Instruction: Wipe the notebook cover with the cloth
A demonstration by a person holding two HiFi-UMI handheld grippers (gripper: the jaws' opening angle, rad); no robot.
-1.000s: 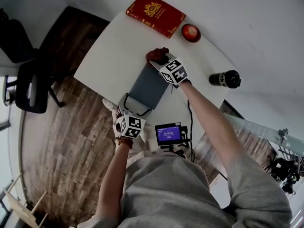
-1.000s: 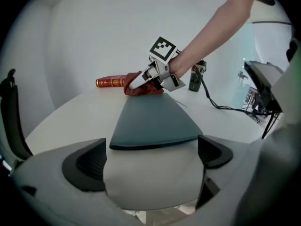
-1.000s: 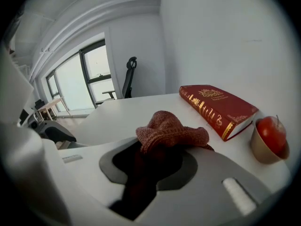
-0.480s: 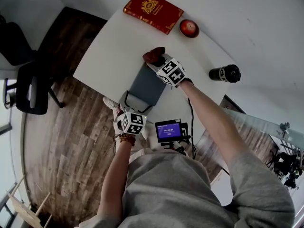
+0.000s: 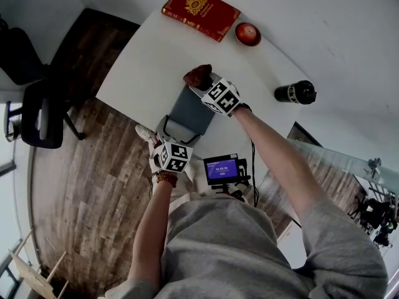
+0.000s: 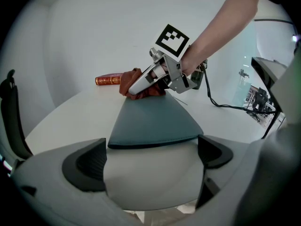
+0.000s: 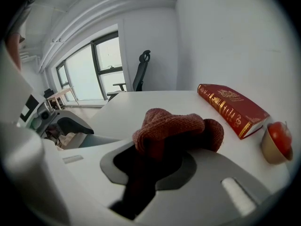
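The cloth [image 5: 198,75], clamped in the right claw [image 5: 202,83], has been slid slightly sideways across the far end of the notebook [image 5: 190,112], whose near end is gripped by the wide-set left claw [image 5: 181,131], so wiping seems under way.

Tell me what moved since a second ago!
The right gripper, shut on the rust-red knitted cloth, slid a little leftward across the far end of the slate-blue notebook. The left gripper stays clamped on the notebook's near end. Nothing else visibly moved.
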